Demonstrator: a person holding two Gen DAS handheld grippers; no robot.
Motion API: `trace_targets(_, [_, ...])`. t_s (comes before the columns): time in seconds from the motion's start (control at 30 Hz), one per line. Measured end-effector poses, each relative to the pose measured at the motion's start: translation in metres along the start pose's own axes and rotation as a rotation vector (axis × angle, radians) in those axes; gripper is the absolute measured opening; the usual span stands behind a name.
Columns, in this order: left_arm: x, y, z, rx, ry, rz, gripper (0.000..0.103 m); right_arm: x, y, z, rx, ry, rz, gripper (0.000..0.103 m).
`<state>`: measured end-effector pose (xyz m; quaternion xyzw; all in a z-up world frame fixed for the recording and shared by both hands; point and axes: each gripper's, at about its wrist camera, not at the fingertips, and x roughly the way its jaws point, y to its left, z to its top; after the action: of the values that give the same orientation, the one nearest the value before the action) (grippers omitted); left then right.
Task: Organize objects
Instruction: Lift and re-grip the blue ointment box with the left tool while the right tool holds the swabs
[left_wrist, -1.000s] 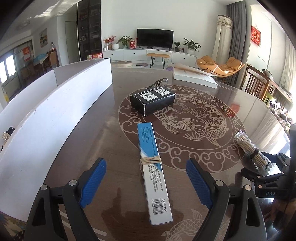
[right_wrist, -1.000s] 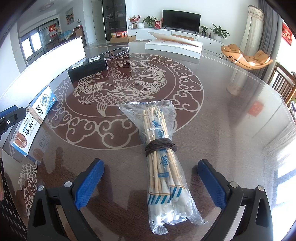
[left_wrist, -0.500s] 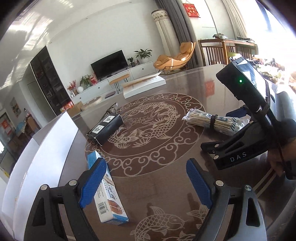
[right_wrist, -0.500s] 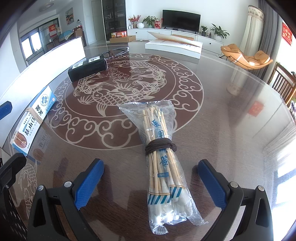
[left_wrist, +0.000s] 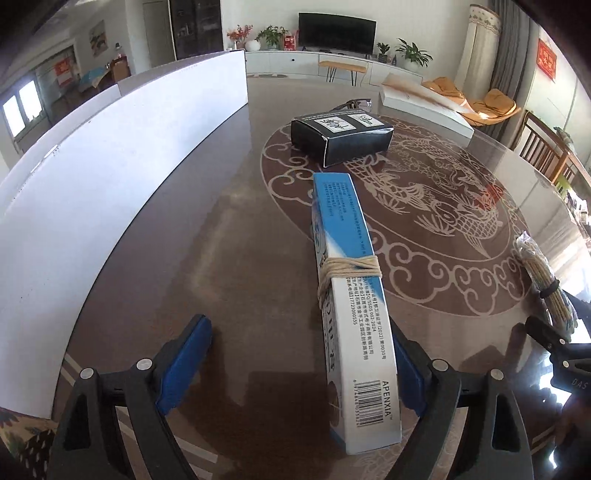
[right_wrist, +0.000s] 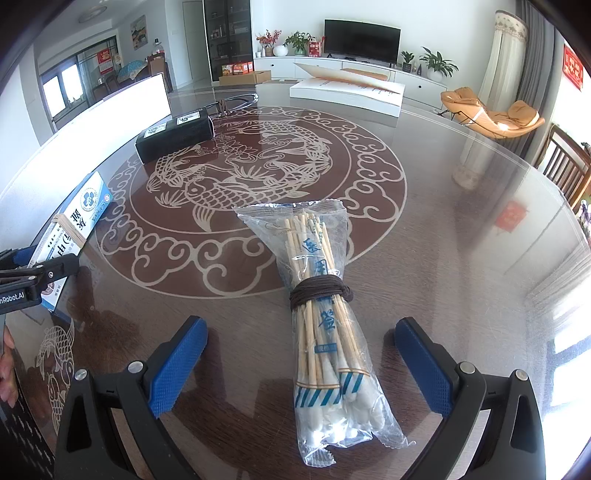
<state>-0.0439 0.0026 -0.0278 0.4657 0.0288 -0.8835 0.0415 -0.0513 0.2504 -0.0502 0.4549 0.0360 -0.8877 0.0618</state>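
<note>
Left wrist view: the left gripper (left_wrist: 297, 363) sits at the bottom of the frame with its jaws spread wide. The blue-and-white carton (left_wrist: 351, 295), tied with pale string, lies on edge between them, close against the right blue pad; whether it actually touches, I can't tell. Further up, center frame, there's a black box (left_wrist: 341, 136) on the glass-topped table (left_wrist: 207, 258), and a white board (left_wrist: 110, 166) runs along the left side.

Right wrist view: the right gripper (right_wrist: 301, 369) is also released, jaws apart, with the bag of cotton swabs (right_wrist: 325, 321) lying between the pads, touching neither. It's bound with a dark cord around the middle. The black box shows in the upper left, the carton at the left edge.
</note>
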Motion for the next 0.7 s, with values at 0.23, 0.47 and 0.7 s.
trace_targets(0.23, [-0.025,-0.062,-0.014,0.284,-0.081,-0.177,0.089,0.000,0.000,0.000,0.000,0.000,-0.001,0.102])
trace_targets(0.47, [-0.035,-0.109,-0.033,0.532,-0.107,-0.165,0.090,0.000,0.000,0.000,-0.001,0.001,-0.001,0.102])
trace_targets(0.7, [-0.034,-0.073,0.001,0.250,-0.123,-0.141,0.098,0.000,0.000,0.000,0.001,0.000,0.001,0.102])
